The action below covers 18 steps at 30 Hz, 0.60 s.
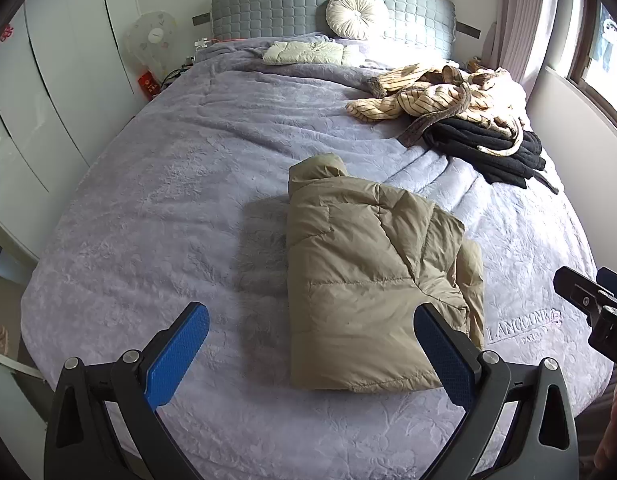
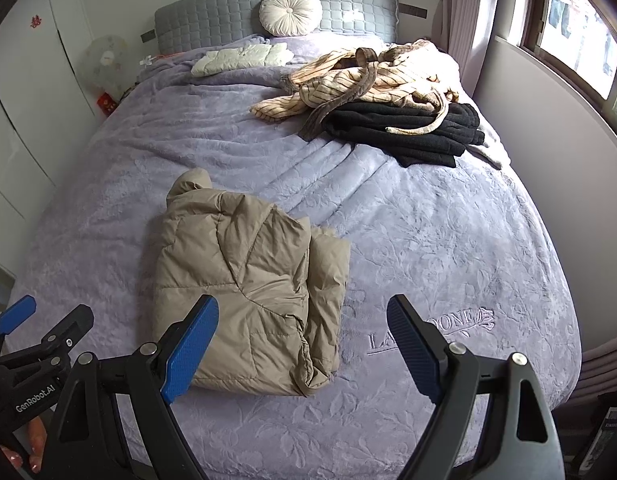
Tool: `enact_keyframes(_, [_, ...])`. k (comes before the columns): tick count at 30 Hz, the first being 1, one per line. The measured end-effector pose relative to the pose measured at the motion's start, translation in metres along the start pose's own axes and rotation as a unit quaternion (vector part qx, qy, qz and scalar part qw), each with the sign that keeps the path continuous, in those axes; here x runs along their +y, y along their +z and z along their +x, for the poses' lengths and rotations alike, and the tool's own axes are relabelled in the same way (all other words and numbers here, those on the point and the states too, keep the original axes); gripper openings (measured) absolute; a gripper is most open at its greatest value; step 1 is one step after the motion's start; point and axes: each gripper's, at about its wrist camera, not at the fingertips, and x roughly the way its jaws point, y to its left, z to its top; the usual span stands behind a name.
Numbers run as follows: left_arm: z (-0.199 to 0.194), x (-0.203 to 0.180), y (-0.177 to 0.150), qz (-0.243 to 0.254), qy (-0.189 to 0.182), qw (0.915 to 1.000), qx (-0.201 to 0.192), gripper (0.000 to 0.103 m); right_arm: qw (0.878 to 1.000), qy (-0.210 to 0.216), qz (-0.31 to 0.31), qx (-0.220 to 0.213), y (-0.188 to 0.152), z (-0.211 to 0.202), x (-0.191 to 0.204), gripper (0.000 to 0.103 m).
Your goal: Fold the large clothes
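On the lavender bedspread (image 1: 168,208) near the foot of the bed, your folded khaki puffer jacket (image 1: 364,280) lies flat. Your left tongs (image 1: 312,336) and right tongs (image 2: 304,332) both hover above it, spread wide, gripping nothing. A striped robe (image 2: 348,80) drapes over black clothes (image 2: 420,128) farther back.

The left tool (image 1: 310,316) hangs tilted down over the near edge of the bed, its two blue-padded fingers (image 1: 180,354) spread wide with nothing between them. The right tool (image 2: 302,310) sits just beside it over the same edge, tilted down alike, its fingers (image 2: 412,344) also wide apart and gripping nothing. In the right wrist view a hand's fingertips (image 2: 22,460) show at the lower left corner under the left tool's black frame, and in the left wrist view part of a hand (image 1: 614,436) shows at the lower right edge.
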Motion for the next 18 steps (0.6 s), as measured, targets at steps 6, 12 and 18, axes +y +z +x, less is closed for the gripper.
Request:
enact_keyframes(6, [-0.0005,0.0007,-0.0003,0.000,0.000,1.0000,0.000,0.102,1.000,-0.001,0.001,0.000,0.0000,0.0006,0.0006,0.088])
enact_keyframes(12, [-0.0004,0.0005,-0.0002,-0.001,0.001,1.0000,0.000,0.102,1.000,-0.001,0.000,0.001,-0.0003,0.0011,0.0004,0.088])
enact_keyframes(18, [-0.0001,0.0004,0.0001,0.000,0.001,1.0000,0.000,0.102,1.000,0.000,0.001,0.007,-0.0025,0.0039,0.0003,0.088])
